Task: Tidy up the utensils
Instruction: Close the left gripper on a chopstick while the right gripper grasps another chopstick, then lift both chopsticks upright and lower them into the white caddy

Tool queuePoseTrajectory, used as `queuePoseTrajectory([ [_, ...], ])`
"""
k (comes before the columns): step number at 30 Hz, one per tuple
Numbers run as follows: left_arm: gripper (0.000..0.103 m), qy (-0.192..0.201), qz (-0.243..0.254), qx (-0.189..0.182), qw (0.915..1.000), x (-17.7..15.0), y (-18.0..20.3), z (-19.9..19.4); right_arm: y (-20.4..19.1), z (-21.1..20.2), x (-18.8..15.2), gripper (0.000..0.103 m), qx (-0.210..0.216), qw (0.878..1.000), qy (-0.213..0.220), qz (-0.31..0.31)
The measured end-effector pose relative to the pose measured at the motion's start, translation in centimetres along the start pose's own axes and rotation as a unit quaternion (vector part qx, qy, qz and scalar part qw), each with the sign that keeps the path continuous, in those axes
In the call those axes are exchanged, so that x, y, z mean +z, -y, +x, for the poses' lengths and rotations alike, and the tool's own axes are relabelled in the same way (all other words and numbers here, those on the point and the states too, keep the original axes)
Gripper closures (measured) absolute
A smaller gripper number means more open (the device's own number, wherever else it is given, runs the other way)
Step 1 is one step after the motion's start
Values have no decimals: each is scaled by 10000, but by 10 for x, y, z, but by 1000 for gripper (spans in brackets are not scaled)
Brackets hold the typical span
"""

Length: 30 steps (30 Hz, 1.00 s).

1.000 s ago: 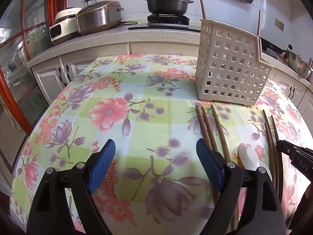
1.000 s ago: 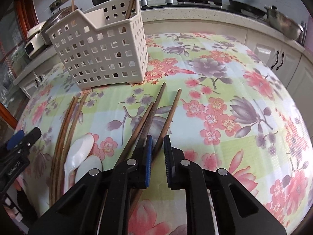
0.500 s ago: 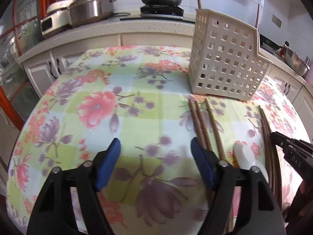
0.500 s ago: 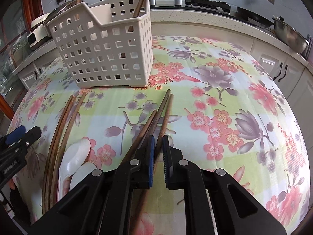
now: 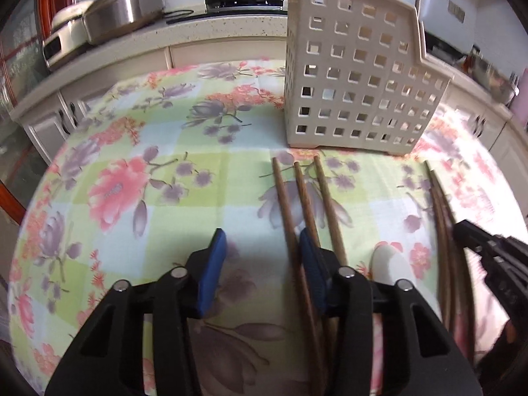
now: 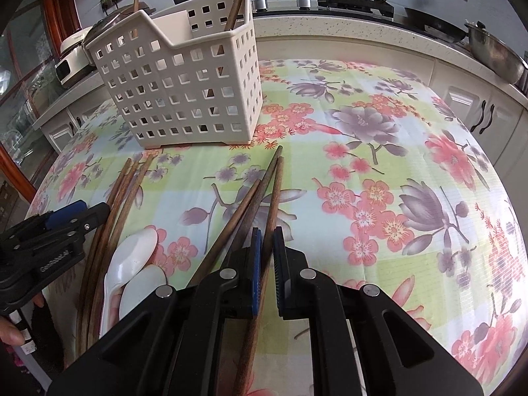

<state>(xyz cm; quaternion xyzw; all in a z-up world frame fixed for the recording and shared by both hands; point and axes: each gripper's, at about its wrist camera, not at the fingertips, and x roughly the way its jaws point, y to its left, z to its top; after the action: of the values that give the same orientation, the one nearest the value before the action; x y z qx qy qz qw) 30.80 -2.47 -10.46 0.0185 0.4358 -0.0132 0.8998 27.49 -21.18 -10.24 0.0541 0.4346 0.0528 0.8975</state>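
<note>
The right claw (image 6: 267,244) is nearly closed around one chopstick (image 6: 276,191), contact hard to confirm. The left claw (image 5: 262,247) gapes over the desk (image 5: 165,178). At twelve o'clock stands the caddy (image 6: 184,89); spoons (image 6: 135,257) lie partly hidden.

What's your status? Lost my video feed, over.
Left gripper open, over the left chopsticks. Right gripper shut on chopstick, low over the cloth. Caddy ahead, path clear.
</note>
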Motion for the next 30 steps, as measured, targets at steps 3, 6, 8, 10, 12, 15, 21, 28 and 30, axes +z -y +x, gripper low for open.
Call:
queuePoseTrajectory([
  [3,77,3,57,-60,10000,2,1,0,0,1,2,94,10,10000,-35,-12],
  [6,91,3,149,-94,9998,2,3,1,-2,2,3,94,-40,10000,-2,-62],
  [8,95,37,210,-81,9997,1,5,0,-3,2,2,94,-79,9999,26,-93],
  [10,96,60,210,-121,9997,0,5,-1,-2,1,1,95,-87,9999,52,-76],
  [12,97,51,148,-240,9996,-1,4,-2,1,-3,-1,95,-54,9999,119,-21],
  [15,97,143,140,-277,9994,-1,5,-10,4,-13,-2,95,12,9996,285,41],
  [21,97,538,138,-393,9977,-2,5,-45,7,-51,1,95,202,9967,787,86],
  [28,97,1151,112,-457,9922,-1,2,-98,4,-94,2,96,281,9915,1267,0],
  [30,97,1301,105,-505,9902,-2,1,-111,3,-106,1,96,307,9897,1401,-22],
])
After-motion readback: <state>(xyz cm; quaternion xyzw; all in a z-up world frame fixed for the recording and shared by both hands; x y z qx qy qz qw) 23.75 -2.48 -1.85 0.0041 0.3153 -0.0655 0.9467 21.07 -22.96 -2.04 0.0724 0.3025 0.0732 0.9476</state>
